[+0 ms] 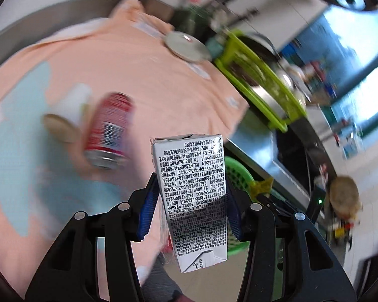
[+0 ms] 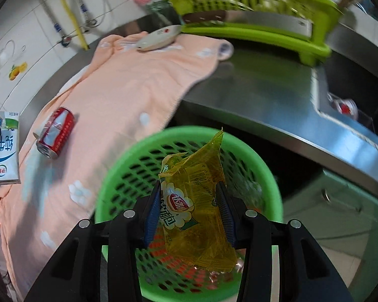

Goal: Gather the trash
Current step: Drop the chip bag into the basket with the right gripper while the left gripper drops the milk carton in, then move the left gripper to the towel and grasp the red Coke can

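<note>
My left gripper (image 1: 189, 196) is shut on a milk carton (image 1: 192, 196), held above the edge of the peach towel (image 1: 128, 75); the carton also shows at the left of the right wrist view (image 2: 3, 148). My right gripper (image 2: 187, 211) is shut on a yellow snack wrapper (image 2: 196, 201), held over the green mesh basket (image 2: 128, 161), whose rim shows in the left wrist view (image 1: 239, 168). A red soda can (image 1: 108, 130) lies on its side on the towel, also in the right wrist view (image 2: 55, 132). A white paper cup (image 1: 68, 110) lies beside the can.
A lime green dish rack (image 2: 252, 17) stands on the steel counter (image 2: 252, 88) by the sink (image 2: 352, 95). A white plate (image 1: 186, 45) sits at the towel's far end, also in the right wrist view (image 2: 158, 37). Tiled wall and pipes stand behind.
</note>
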The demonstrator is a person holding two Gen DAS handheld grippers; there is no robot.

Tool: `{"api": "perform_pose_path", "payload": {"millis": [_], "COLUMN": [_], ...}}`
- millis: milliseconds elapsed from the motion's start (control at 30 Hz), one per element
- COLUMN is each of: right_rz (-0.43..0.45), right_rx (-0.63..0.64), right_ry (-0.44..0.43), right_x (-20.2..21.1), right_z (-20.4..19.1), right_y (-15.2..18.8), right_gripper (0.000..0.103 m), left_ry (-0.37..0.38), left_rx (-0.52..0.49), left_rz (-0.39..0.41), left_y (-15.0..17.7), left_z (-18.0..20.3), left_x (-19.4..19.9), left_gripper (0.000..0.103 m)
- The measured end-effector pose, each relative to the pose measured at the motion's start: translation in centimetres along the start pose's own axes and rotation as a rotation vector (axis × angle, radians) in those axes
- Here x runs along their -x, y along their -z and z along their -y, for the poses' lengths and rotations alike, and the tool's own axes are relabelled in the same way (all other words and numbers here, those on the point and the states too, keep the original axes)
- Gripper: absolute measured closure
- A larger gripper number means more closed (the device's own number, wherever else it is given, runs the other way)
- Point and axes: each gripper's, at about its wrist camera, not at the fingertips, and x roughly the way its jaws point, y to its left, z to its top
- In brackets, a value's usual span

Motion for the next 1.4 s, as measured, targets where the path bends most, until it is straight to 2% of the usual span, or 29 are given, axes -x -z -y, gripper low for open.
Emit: {"api": "perform_pose_path", "payload": {"millis": [100, 233, 333, 400, 567, 667, 867, 1033, 1133, 1400], "right_rz": [-0.013, -0.033, -0.032, -0.029, -0.013, -0.004, 0.018, 0.026, 0.034, 0.045], "right_rx": [-0.038, -0.056, -0.06, -0.062, -0.058, -0.058, -0.059, -0.065, -0.068, -0.048], "right_ry": [-0.009, -0.022, -0.024, -0.037, -0.042, -0.053, -0.069, -0.074, -0.08, -0.095], "right_x": [-0.2, -0.7, -0.5, -0.3, 0.5, 0.9, 1.8, 2.3, 2.6, 3.0], "right_z": [1.2, 1.7, 1.8, 2.0, 2.2, 2.3, 2.3, 2.2, 2.1, 0.8], "right_y": [1.3, 2.5, 3.2, 3.5, 4.2, 4.5, 5.0, 5.2, 5.2, 4.9], "right_gripper": [0.061, 0.061, 0.054, 0.043, 0.036, 0.035, 0.03, 0.03, 0.03, 0.028], "left_ry": [0.022, 0.008, -0.002, -0.012, -0.055, -0.067, -0.1, -0.087, -0.085, -0.079], "left_rx": [-0.045, -0.11, -0.129, -0.152, -0.202, -0.219, -0.238, -0.259, -0.253, -0.272], "left_rz": [-0.058, -0.126, -0.175, -0.197, -0.251, -0.276, -0.292, -0.309, -0.315, -0.26], "left_y": [0.8, 2.0, 2.7, 3.2, 4.1, 4.5, 4.9, 5.2, 5.3, 5.4], "left_z": [2.5, 5.2, 6.3, 7.0, 7.9, 8.0, 8.0, 8.3, 8.3, 7.7], "left_x": [-3.0, -7.2, -10.0, -11.6, -15.1, -16.7, -18.6, -19.2, -19.3, -16.4], "left_gripper": [0.054, 0.054, 0.054, 0.054, 0.054, 0.054, 0.053, 0.039, 0.038, 0.038]}}
